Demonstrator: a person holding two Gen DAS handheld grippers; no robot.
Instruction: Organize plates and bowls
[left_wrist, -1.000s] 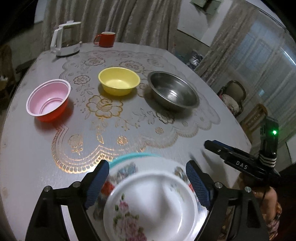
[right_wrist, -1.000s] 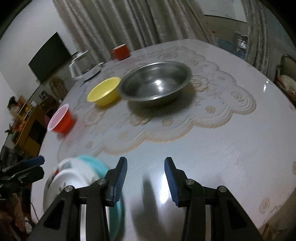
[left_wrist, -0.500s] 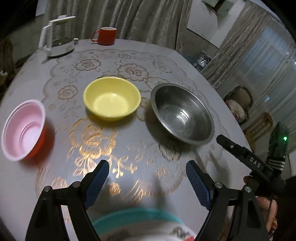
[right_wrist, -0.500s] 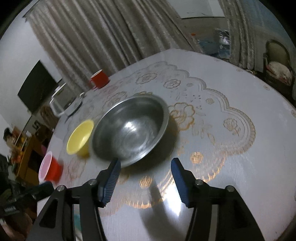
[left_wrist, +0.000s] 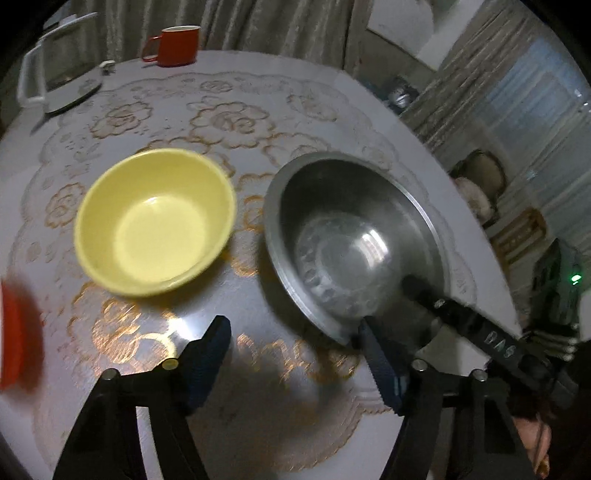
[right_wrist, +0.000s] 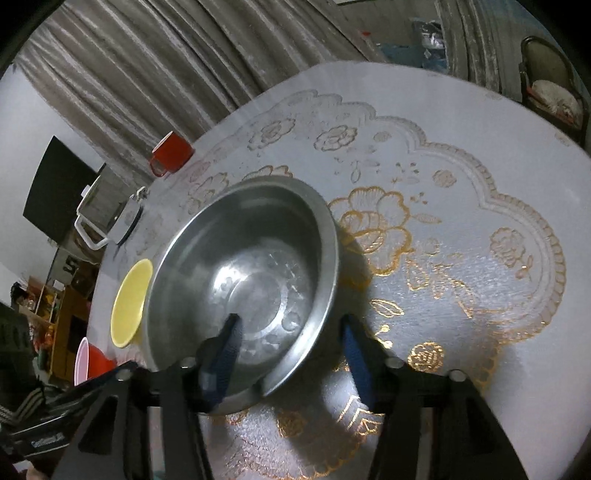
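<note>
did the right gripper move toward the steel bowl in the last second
Yes. The right gripper has come forward across the table to the steel bowl; its closing jaws now straddle the near rim, one finger inside.

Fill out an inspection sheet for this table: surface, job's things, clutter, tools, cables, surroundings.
Surface: round table under a lace-pattern cloth.
Job's things: steel bowl and yellow bowl side by side, both empty; red bowl beyond the yellow one.
Clutter: red mug and kettle at the far edge.
Tools: right tool straddles the steel bowl's near rim, one finger inside and one outside, jaws closing, not yet gripping. Left tool is over the cloth beside that rim, jaws closing, holding nothing.
Cables: nothing seen.
Surroundings: curtains, TV, chair.
</note>
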